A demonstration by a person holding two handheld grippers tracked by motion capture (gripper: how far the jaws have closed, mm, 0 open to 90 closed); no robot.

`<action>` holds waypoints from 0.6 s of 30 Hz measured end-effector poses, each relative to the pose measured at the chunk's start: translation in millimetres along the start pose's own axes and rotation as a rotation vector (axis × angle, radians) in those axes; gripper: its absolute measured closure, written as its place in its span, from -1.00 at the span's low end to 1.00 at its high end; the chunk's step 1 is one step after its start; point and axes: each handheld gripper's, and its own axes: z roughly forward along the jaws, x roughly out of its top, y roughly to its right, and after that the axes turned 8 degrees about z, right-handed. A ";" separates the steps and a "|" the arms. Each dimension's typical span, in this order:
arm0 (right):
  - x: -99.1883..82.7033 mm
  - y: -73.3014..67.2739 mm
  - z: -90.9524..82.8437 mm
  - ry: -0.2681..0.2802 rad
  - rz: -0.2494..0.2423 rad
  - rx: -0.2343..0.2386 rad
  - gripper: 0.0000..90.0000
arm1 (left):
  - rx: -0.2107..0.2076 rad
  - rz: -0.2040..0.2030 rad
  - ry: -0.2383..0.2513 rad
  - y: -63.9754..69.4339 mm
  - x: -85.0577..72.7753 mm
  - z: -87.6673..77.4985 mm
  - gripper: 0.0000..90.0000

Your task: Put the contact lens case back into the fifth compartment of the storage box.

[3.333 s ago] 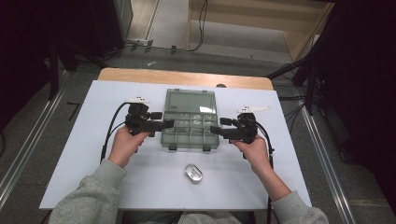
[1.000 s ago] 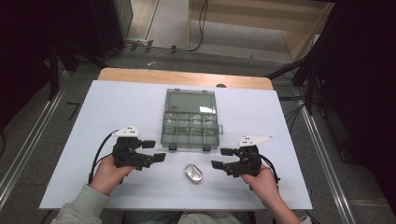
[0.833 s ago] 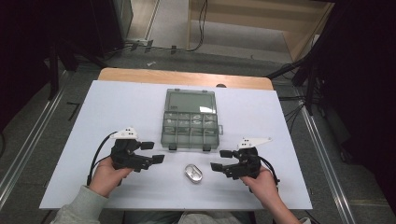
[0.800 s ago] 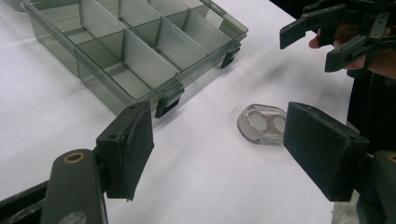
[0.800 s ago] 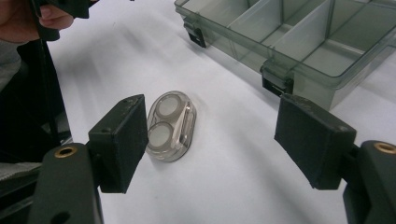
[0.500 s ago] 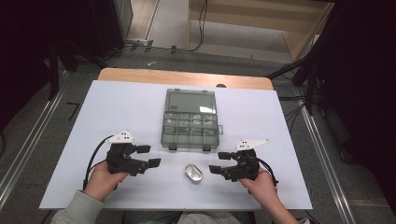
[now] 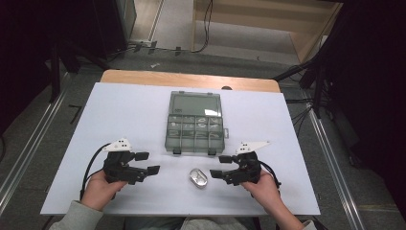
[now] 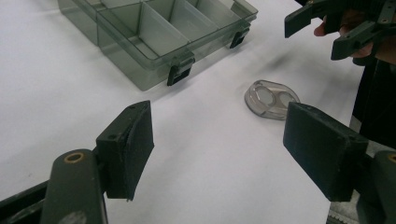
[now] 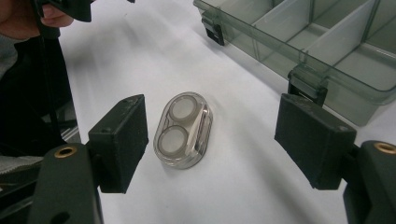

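Note:
A clear grey compartment box [image 7: 195,123] lies at the table's centre, lid folded back, with small pieces in some cells. In front of it rests a small clear oval case [image 7: 197,178] with two round white discs inside. My left gripper [image 7: 147,162] is open, left of the case and apart from it. My right gripper [image 7: 220,166] is open just right of the case. In the right gripper view the case [image 9: 183,129] lies on the table between the jaws of my right gripper [image 9: 217,140], nearer the left pad, untouched. In the left gripper view, the case [image 8: 272,99] lies ahead of my left gripper [image 8: 224,149].
A white sheet [image 7: 124,120] covers the table, with a wooden edge [image 7: 143,76] at the far side. The box's black latches [image 9: 306,81] face the person. Dark floor, rails and cables surround the table.
Both grippers have come back from the box's sides to the near part of the table. Over the last second the left gripper drifted slightly left; the right one held still.

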 end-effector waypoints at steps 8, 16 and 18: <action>4.5 -2.9 10.1 -0.028 -0.029 0.004 -0.47 | 0.021 -0.014 0.003 1.6 -6.6 -6.2 -0.44; 8.1 -6.1 19.1 -0.040 -0.037 0.010 -0.49 | 0.032 -0.020 0.000 1.4 -10.2 -10.1 -0.44; 8.3 -8.2 22.0 -0.049 -0.050 0.001 -0.50 | 0.037 -0.020 0.002 0.9 -10.7 -10.5 -0.44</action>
